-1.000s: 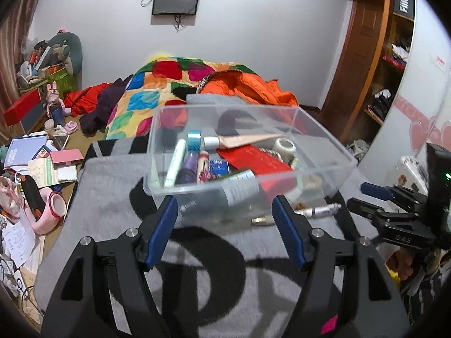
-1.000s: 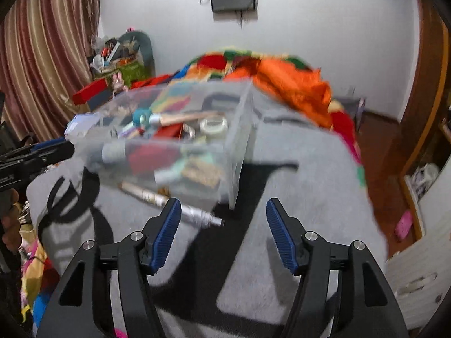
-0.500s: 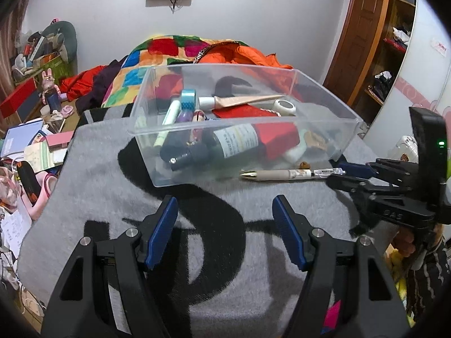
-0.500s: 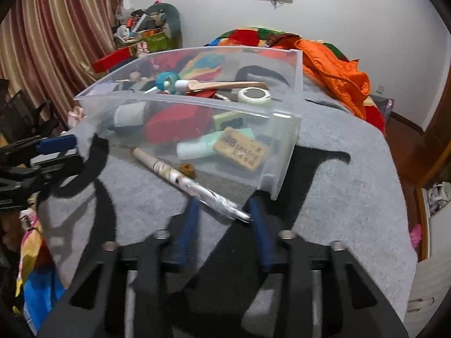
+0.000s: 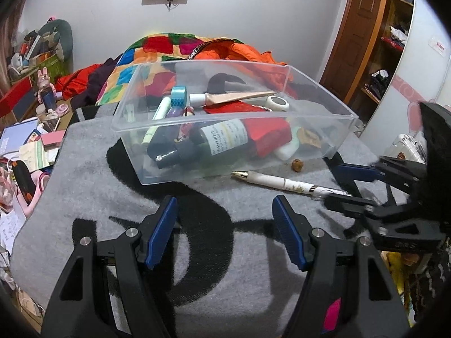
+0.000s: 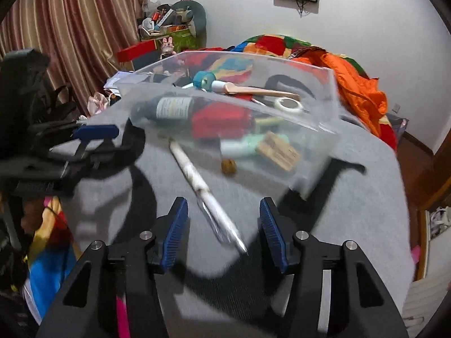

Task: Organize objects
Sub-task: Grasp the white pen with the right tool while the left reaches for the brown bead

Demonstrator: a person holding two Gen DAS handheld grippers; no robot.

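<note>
Clear plastic bin (image 5: pixel 310 129) sits on a grey blanket (image 5: pixel 98 186) with black lettering, spread over the bed. Inside the bin: a dark bottle (image 5: pixel 208 143) with a white label lying on its side, a red pouch (image 5: pixel 267 136), a blue tape roll (image 5: pixel 178 97), a white tape roll (image 5: pixel 277 103), a tan-handled tool (image 5: pixel 236 97), a pale green tube (image 5: pixel 287 149), assorted small items. A white pen (image 5: pixel 282 182) with a gold tip lies on the blanket just outside the bin's near wall, gold tip pointing away from the right gripper. A small brown nut-like lump (image 5: pixel 297 164) rests on the blanket between pen and bin. Left gripper (image 5: pixel 225 222) hovers over the blanket in front of the bin, jaws wide, nothing between them. Right gripper (image 6: pixel 222 222) is low over the blanket with jaws spread to either side of the pen's clear rear end (image 6: pixel 225 233); the blue pads (image 6: pixel 176 231) stand apart from the pen on both sides, not touching it. The right wrist view is motion-blurred. In the left wrist view the right gripper (image 5: pixel 349 186) appears at the right edge, fingers straddling the pen's end. Colourful quilt (image 5: pixel 157 53) and orange jacket (image 5: pixel 253 56) lie behind the bin.
</note>
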